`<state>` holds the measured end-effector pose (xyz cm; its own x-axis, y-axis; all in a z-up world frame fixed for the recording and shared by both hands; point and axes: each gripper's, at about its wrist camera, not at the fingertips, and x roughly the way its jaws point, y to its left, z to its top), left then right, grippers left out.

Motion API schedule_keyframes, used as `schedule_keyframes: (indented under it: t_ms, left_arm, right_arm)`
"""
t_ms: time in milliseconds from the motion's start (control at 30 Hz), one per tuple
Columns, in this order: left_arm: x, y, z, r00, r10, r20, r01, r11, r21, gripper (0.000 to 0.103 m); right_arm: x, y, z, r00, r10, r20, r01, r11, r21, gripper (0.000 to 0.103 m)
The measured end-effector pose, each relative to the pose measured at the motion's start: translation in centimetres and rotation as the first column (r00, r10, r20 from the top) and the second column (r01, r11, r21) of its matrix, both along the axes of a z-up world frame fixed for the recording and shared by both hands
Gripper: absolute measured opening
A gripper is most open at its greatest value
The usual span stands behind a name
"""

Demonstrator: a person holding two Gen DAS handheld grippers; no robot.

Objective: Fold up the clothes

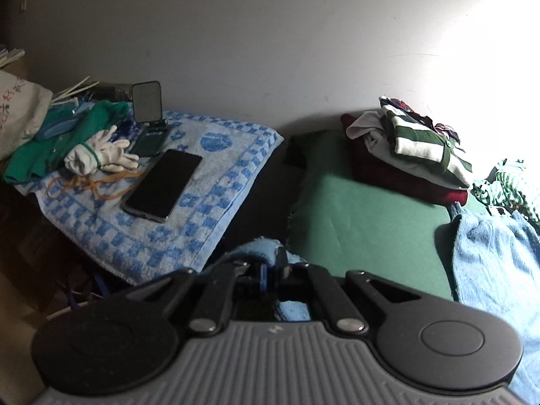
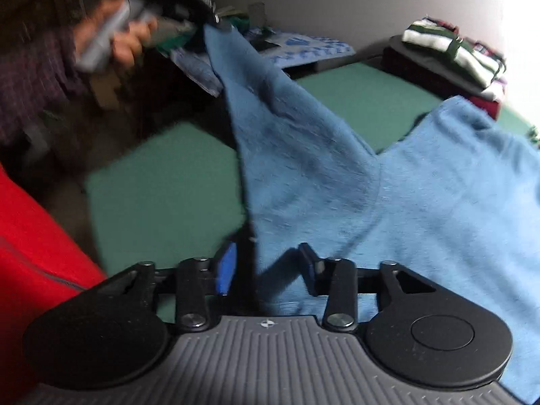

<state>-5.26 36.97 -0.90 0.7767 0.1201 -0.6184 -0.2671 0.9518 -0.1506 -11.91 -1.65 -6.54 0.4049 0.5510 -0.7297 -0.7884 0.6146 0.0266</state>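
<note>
1. Blue garment (image 2: 422,182) hangs stretched above the green mat (image 2: 162,195), 1 corner raised toward the left gripper (image 2: 216,17), the wider part draped low over the mat's near side.
2. Left gripper's jaws are clamped on light blue cloth, seen bunched between them in its own wrist view (image 1: 270,263); a hand (image 2: 114,40) grips its handle, raised high and left of the mat.
3. Right gripper (image 2: 266,263) sits low at the mat's near edge, jaws apart with a fold of the garment lying between them; whether they pinch it cannot be told.
4. Judged from this pose, a clean fold needs both held points kept level and taut, the cloth lowered flat onto the mat without dragging.
5. Folded striped clothes (image 1: 422,141) sit stacked at the mat's far corner.
</note>
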Motion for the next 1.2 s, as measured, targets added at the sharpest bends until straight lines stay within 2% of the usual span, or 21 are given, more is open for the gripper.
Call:
schedule_keyframes:
  t_ms: [33, 67, 100, 200, 367, 467, 633, 733, 800, 833, 867, 933, 1033, 1100, 1167, 1200]
  left_arm:
    - [0.2, 0.0, 0.2, 1.0, 0.001, 0.003, -0.001, 1.0, 0.003, 0.0]
    - [0.4, 0.1, 0.3, 1.0, 0.002, 0.006, -0.002, 1.0, 0.006, 0.001]
    - [0.5, 0.1, 0.5, 1.0, 0.003, 0.009, -0.003, 1.0, 0.009, 0.001]
    - [1.1, 0.2, 1.0, 1.0, 0.006, 0.018, -0.006, 1.0, 0.019, 0.001]
    - [1.6, 0.5, 0.5, 0.999, 0.04, -0.003, -0.04, 0.999, 0.028, 0.004]
    - [1.7, 0.6, -0.5, 0.996, 0.077, -0.035, -0.076, 0.997, 0.031, 0.004]
    - [-0.1, 1.7, -0.7, 0.99, 0.142, -0.018, -0.141, 0.99, 0.024, 0.004]
    - [0.1, 2.1, -0.8, 0.987, 0.159, -0.025, -0.159, 0.987, 0.032, 0.005]
    - [-0.1, 2.0, -0.8, 0.986, 0.163, -0.018, -0.162, 0.986, 0.034, 0.005]
    - [-0.2, 1.8, -0.9, 0.986, 0.166, -0.017, -0.165, 0.985, 0.045, 0.005]
    - [-0.1, 1.6, -1.1, 0.985, 0.169, -0.023, -0.167, 0.984, 0.061, 0.005]
    - [-0.1, 1.4, -1.7, 0.984, 0.173, -0.045, -0.168, 0.982, 0.084, 0.005]
    - [0.0, 1.3, -3.0, 0.979, 0.179, -0.098, -0.171, 0.982, 0.085, 0.006]
    - [-0.3, 1.0, -3.8, 0.98, 0.155, -0.129, -0.142, 0.985, 0.099, 0.014]
    - [-0.8, 0.7, -4.6, 0.981, 0.114, -0.159, -0.097, 0.989, 0.112, 0.019]
    - [-1.1, 0.6, -4.9, 0.981, 0.082, -0.175, -0.063, 0.992, 0.114, 0.03]
  right_arm:
    - [-0.2, 0.4, -0.3, 1.0, 0.0, 0.017, 0.0, 1.0, -0.026, 0.025]
    - [-0.4, 0.7, -0.6, 0.999, 0.0, 0.035, 0.001, 0.999, -0.053, 0.011]
    - [-0.2, 0.5, -0.5, 1.0, -0.013, 0.022, 0.013, 0.999, -0.031, 0.009]
    - [0.0, -0.5, 0.2, 0.999, 0.009, -0.05, -0.007, 0.999, 0.036, 0.009]
    - [1.1, -0.8, -0.8, 0.988, 0.057, -0.144, -0.052, 0.998, 0.036, 0.009]
    - [1.2, -0.8, -0.6, 0.986, 0.056, -0.156, -0.044, 0.996, 0.08, 0.009]
    - [1.4, -1.1, -0.2, 0.979, 0.034, -0.203, 0.001, 0.985, 0.174, 0.01]
    - [1.5, -0.2, -1.1, 0.974, 0.059, -0.217, -0.029, 0.99, 0.139, 0.01]
    - [1.2, 0.6, -0.8, 0.959, 0.122, -0.254, -0.071, 0.977, 0.201, 0.001]
    - [1.1, 1.0, -0.6, 0.95, 0.155, -0.272, -0.091, 0.968, 0.234, 0.0]
    - [0.5, 2.0, -0.7, 0.949, 0.2, -0.244, -0.151, 0.967, 0.207, 0.0]
    - [0.9, 1.8, -0.6, 0.963, 0.153, -0.221, -0.11, 0.974, 0.197, 0.0]
    - [1.6, 0.2, -0.2, 0.978, 0.053, -0.203, -0.011, 0.979, 0.205, 0.008]
    - [2.1, -2.9, 0.5, 0.979, -0.061, -0.195, 0.104, 0.971, 0.216, 0.017]
    - [1.9, -6.7, 0.8, 0.962, -0.198, -0.188, 0.23, 0.958, 0.171, 0.044]
    - [1.7, -8.6, 0.9, 0.945, -0.268, -0.188, 0.296, 0.945, 0.14, 0.044]
